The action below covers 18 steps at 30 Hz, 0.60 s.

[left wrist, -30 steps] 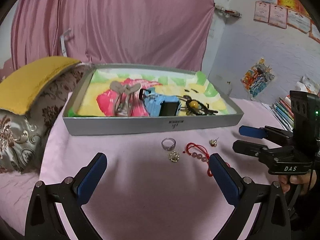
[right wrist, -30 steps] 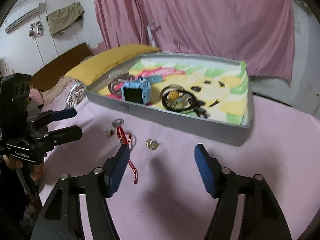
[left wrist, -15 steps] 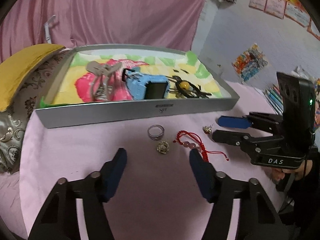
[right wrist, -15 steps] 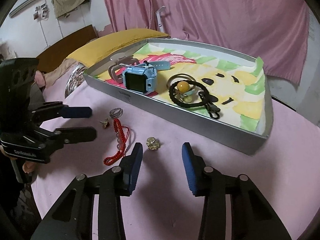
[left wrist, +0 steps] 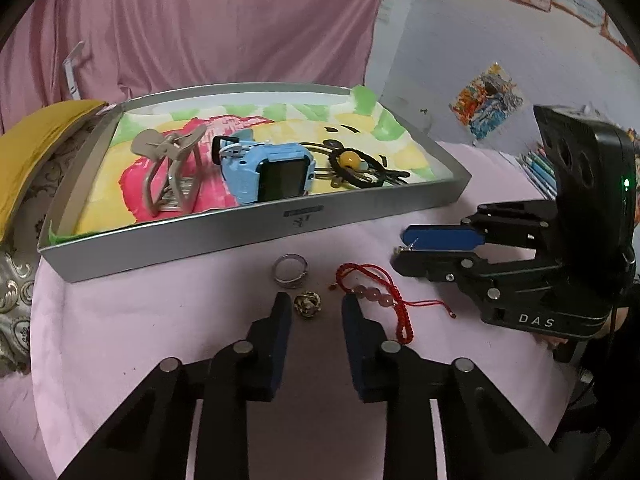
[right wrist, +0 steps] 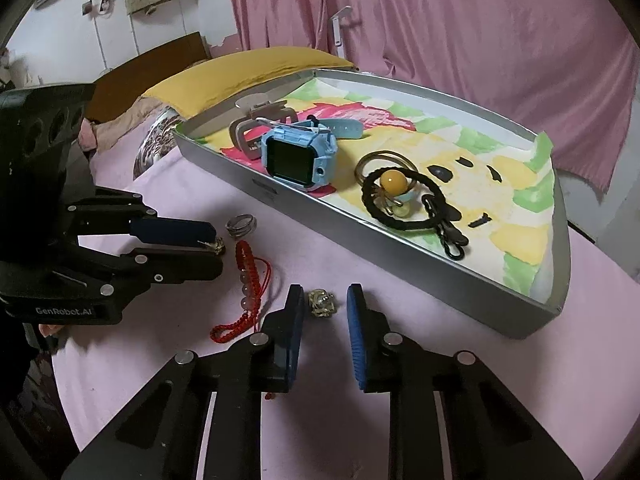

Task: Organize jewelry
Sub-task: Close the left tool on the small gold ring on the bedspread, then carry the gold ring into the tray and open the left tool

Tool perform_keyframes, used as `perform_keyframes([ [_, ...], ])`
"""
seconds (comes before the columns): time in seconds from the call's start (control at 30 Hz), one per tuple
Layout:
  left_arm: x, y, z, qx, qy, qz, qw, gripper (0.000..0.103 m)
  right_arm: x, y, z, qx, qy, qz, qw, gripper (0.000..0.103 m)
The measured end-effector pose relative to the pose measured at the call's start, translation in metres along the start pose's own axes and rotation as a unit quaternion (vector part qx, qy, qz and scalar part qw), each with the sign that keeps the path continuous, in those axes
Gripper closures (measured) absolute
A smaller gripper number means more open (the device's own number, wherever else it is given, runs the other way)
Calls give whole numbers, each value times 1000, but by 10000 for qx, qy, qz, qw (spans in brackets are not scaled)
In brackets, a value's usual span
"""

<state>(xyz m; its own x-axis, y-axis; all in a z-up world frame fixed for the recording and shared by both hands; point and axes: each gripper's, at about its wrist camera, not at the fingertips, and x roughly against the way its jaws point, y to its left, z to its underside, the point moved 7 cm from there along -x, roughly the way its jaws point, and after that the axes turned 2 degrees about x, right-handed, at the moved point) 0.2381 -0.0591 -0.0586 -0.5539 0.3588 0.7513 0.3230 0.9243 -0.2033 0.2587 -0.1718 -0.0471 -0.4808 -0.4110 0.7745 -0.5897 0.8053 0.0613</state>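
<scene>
A grey tray (left wrist: 248, 236) (right wrist: 400, 256) holds a beige hair claw (left wrist: 168, 160), a blue watch (left wrist: 272, 172) (right wrist: 300, 156) and a black cord with a yellow bead (left wrist: 352, 164) (right wrist: 396, 192). On the pink cloth lie a silver ring (left wrist: 290, 270) (right wrist: 240, 225), a red string bracelet (left wrist: 376, 292) (right wrist: 246, 280) and two small gold earrings. My left gripper (left wrist: 314, 306) is partly open, its fingertips either side of one earring (left wrist: 307, 305). My right gripper (right wrist: 323, 304) is partly open around the other earring (right wrist: 321, 303). Each gripper shows in the other's view, tips at an earring (left wrist: 404, 249) (right wrist: 218, 245).
A yellow cushion (left wrist: 36, 144) lies left of the tray, over a patterned pillow (left wrist: 16, 288). A pink curtain (left wrist: 200, 24) hangs behind. Pencils (left wrist: 540, 168) and posters are at the right wall.
Both grippers have moved forward and down to the earrings, and their jaws have narrowed from wide open to a small gap around each earring.
</scene>
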Motion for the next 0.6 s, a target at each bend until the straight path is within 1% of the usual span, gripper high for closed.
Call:
perform_keyframes([
  [0.03,0,0,0,-37,7,-21,10000,82,0,1,-1,43,7,0,10000,87],
  [0.07,-1,-1,0,-74,19,-68,9999,87,-1,2,-1,67,10,1,10000,90],
  [0.1,-1,0,0,-105,26,-136,9998,90,-1,4,-1,109,16,6,9999,91],
  [0.2,-2,0,0,-161,29,-207,9997,90,-1,5,-1,157,6,29,9999,92],
  [0.33,0,0,0,-51,-22,-144,9999,90,6,3,-3,154,-160,97,9997,92],
  [0.4,7,0,-3,-28,-206,-151,9997,90,13,2,-4,144,-310,173,9993,92],
  [0.5,22,-2,-8,23,-606,-172,9980,90,31,1,-6,106,-714,353,9968,92],
  [0.57,34,-4,-14,44,-973,-222,9950,90,46,-1,-8,18,-1078,485,9930,92],
  [0.6,41,-5,-19,70,-1216,-278,9922,90,52,-2,-10,-12,-1245,583,9905,92],
])
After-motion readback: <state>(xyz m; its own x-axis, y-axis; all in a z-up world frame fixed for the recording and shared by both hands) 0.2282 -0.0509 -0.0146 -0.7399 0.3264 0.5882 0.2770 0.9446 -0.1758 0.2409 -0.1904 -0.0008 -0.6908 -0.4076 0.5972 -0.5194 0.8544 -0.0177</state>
